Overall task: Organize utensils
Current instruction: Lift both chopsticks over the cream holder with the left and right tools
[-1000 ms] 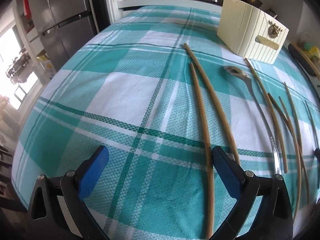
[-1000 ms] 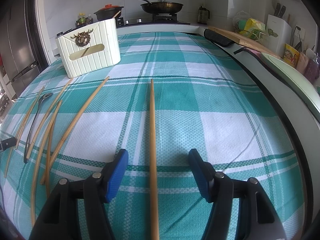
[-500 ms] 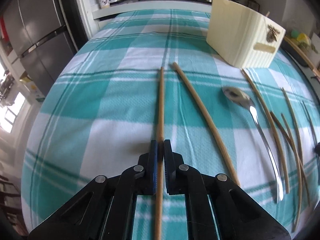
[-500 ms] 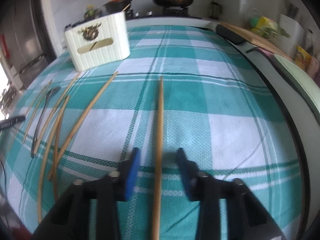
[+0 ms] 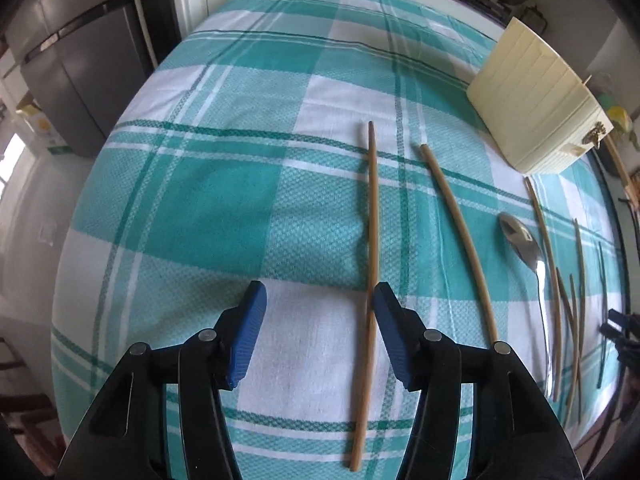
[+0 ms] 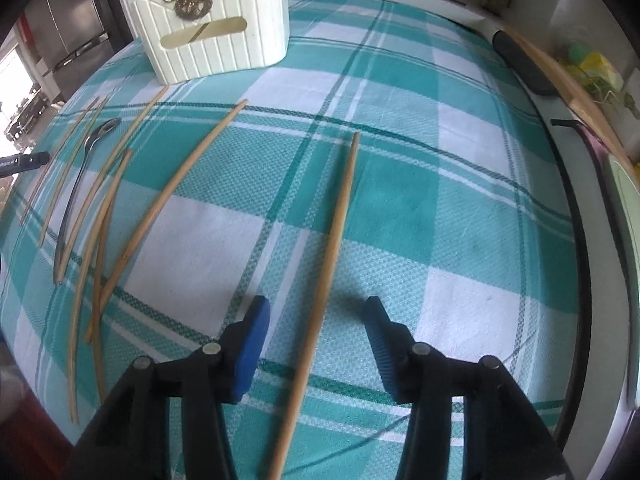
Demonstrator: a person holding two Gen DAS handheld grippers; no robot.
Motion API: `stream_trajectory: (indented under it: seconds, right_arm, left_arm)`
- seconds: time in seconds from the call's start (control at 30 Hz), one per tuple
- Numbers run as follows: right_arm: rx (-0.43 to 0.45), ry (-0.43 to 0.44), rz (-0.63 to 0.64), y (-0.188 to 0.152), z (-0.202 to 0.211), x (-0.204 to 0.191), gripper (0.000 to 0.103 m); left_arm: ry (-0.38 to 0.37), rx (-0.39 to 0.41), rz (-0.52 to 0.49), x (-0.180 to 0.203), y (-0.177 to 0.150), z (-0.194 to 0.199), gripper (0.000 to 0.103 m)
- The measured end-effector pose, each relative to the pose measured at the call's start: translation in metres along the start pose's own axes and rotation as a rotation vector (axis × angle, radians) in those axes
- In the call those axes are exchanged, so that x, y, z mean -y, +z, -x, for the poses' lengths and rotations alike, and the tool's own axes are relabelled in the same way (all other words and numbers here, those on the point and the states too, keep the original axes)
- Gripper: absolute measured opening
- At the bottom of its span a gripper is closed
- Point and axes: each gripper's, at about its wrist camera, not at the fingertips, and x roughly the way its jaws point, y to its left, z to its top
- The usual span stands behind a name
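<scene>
- Teal-and-white checked cloth covers the desk.
- Left tongs are released, fingers spread; a chopstick lies on the cloth between them, its shaft just beside the finger on the 3 o'clock side.
- Second chopstick lies near at 2 o'clock, a spoon beyond it.
- Cream holder stands at 1 o'clock.
- Right tongs are released, straddling another chopstick without touching it.
- Holder sits at 11 o'clock there, more sticks at 9 o'clock.
</scene>
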Motion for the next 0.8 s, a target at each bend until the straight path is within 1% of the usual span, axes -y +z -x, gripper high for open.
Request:
stream_trajectory:
  seconds: [0.13,0.17,0.23,0.27,0.3,0.33,0.4,0.43,0.47,0.5,0.6,0.67,0.73,0.8]
  right_arm:
    - [-0.047,0.022,-0.016,0.017,-0.006,0.006,0.050]
    - [-0.052,0.018,-0.014,0.022,-0.008,0.007,0.050]
    - [-0.052,-0.002,-0.008,0.034,-0.014,0.008,0.050]
    - [-0.051,-0.005,-0.009,0.042,-0.016,0.009,0.049]
    - [-0.049,-0.004,-0.014,0.050,-0.020,0.009,0.049]
    - [-0.045,-0.010,-0.021,0.059,-0.023,0.010,0.049]
    - [-0.035,-0.023,-0.028,0.076,-0.029,0.012,0.043]
    - [-0.023,-0.028,-0.040,0.083,-0.030,0.014,0.034]
    - [-0.026,-0.022,-0.054,0.089,-0.033,0.016,0.014]
    - [-0.025,-0.022,-0.071,0.096,-0.035,0.018,0.007]
    - [-0.009,-0.019,-0.094,0.108,-0.037,0.021,0.006]
    - [0.037,0.003,-0.113,0.109,-0.030,0.021,0.006]
    - [0.121,0.056,-0.136,0.105,-0.010,0.020,0.006]
    - [0.203,0.088,-0.128,0.098,0.015,0.017,0.006]
  left_arm:
    - [0.022,-0.025,-0.062,0.010,0.017,-0.009,0.058]
    - [0.030,-0.032,-0.078,0.013,0.022,-0.012,0.055]
    - [0.071,-0.029,-0.105,0.020,0.033,-0.018,0.051]
    - [0.084,-0.028,-0.117,0.024,0.039,-0.021,0.044]
    - [0.079,-0.030,-0.127,0.028,0.046,-0.025,0.036]
    - [0.070,-0.033,-0.131,0.031,0.053,-0.027,0.031]
    - [0.048,-0.050,-0.126,0.034,0.067,-0.032,0.005]
    - [0.024,-0.060,-0.109,0.034,0.073,-0.034,0.005]
    - [0.008,-0.058,-0.089,0.033,0.077,-0.036,0.004]
    - [-0.008,-0.051,-0.067,0.032,0.080,-0.037,0.004]
    - [-0.039,-0.005,-0.016,0.028,0.082,-0.029,0.004]
    - [-0.079,0.049,-0.002,0.027,0.078,-0.013,0.004]
    - [-0.093,0.123,-0.025,0.030,0.071,0.012,0.004]
    - [-0.091,0.188,-0.059,0.032,0.063,0.037,0.004]
